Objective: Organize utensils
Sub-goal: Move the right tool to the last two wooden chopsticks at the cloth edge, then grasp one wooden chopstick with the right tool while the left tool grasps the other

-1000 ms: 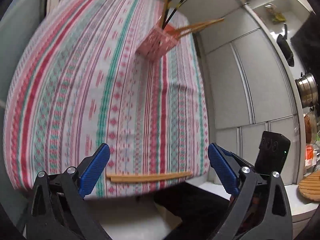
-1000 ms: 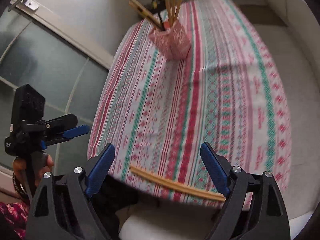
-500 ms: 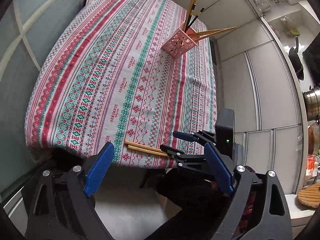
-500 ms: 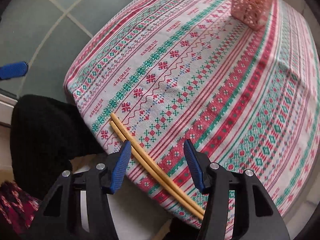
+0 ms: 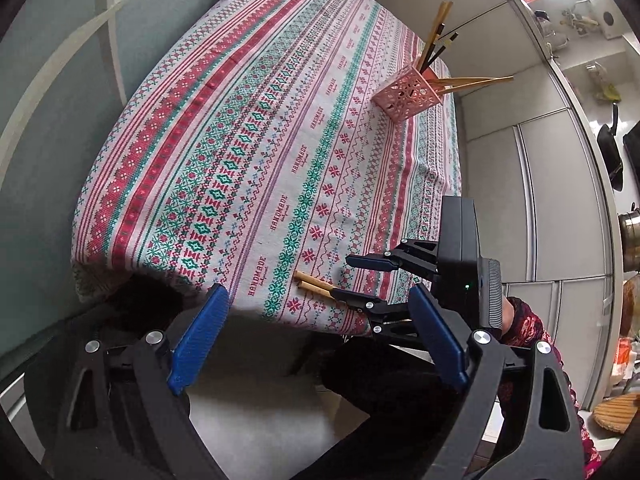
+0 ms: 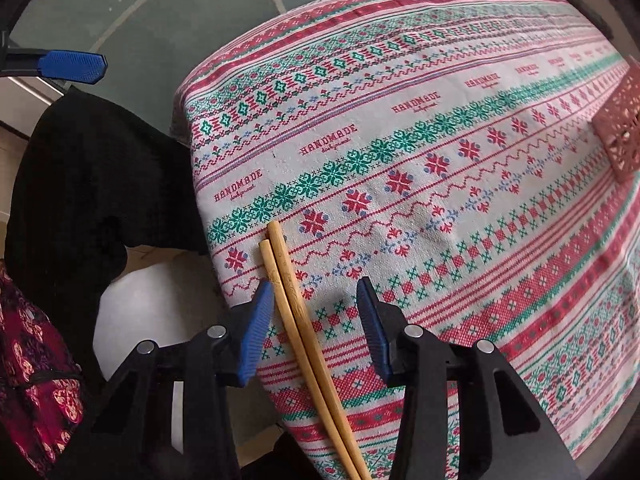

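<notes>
A pair of wooden chopsticks (image 6: 296, 300) lies side by side on the patterned tablecloth (image 6: 400, 132) near its front edge. My right gripper (image 6: 316, 312) is open, its fingers straddling the chopsticks, the left pad (image 6: 256, 328) almost touching them. In the left wrist view the right gripper (image 5: 356, 280) sits over the chopsticks (image 5: 312, 284). My left gripper (image 5: 320, 344) is open and empty, held off the table's front edge. A pink lattice holder (image 5: 408, 94) with several chopsticks stands at the far right of the table; its corner shows in the right wrist view (image 6: 622, 132).
White cabinet doors (image 5: 540, 200) stand right of the table, with a kitchen counter and pots beyond. A glass panel (image 5: 52, 100) lies left of the table. The person's dark-clothed legs (image 6: 80, 200) are below the table's front edge.
My right gripper has moved forward and low so its open fingers now straddle the chopsticks. My left gripper has pulled back slightly and stays open.
</notes>
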{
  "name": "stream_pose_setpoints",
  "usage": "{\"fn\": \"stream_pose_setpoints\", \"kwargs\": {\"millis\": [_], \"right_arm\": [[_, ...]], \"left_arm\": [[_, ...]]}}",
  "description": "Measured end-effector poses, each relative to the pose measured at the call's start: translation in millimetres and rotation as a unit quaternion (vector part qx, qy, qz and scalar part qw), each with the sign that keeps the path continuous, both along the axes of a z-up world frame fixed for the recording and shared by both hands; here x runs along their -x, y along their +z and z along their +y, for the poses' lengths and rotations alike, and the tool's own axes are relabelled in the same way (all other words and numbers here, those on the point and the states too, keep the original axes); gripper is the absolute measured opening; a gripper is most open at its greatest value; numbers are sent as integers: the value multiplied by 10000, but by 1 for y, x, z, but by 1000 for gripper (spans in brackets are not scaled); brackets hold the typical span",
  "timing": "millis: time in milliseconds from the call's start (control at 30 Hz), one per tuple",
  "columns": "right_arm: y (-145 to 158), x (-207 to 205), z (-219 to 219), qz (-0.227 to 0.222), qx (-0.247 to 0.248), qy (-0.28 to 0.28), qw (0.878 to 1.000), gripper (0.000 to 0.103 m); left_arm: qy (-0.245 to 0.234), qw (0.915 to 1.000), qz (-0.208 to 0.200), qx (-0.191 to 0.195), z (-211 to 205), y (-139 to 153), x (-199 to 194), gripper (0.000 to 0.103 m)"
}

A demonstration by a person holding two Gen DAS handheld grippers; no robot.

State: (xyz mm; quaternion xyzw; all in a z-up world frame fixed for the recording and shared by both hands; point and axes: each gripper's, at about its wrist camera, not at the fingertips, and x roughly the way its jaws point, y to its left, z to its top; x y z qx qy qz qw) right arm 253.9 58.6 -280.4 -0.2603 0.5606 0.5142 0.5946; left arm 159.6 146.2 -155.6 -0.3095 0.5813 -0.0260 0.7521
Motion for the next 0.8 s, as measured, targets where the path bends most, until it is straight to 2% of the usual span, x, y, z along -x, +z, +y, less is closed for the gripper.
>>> {"fn": "stream_pose_setpoints", "kwargs": {"millis": [133,400,633,667,800], "right_arm": [[-8,5,20,-165,151,372,9991,41],[-8,0,34,-52,166,589,9981,40],[-1,-1,10,-45,73,755,9971,39],[0,-2,7,-73,70,759,9971,36],[4,2,-4,-405,95,869,9953,35]], "left_arm": [[64,10000,-10,6,5,0,0,87],[24,10000,-54,6,1,2,-3,88],[-29,10000,-27,-30,-4,1,-3,88],[-37,10000,-33,-40,-5,1,-3,88],[-83,9999,-22,-59,-9,0,-5,88]]}}
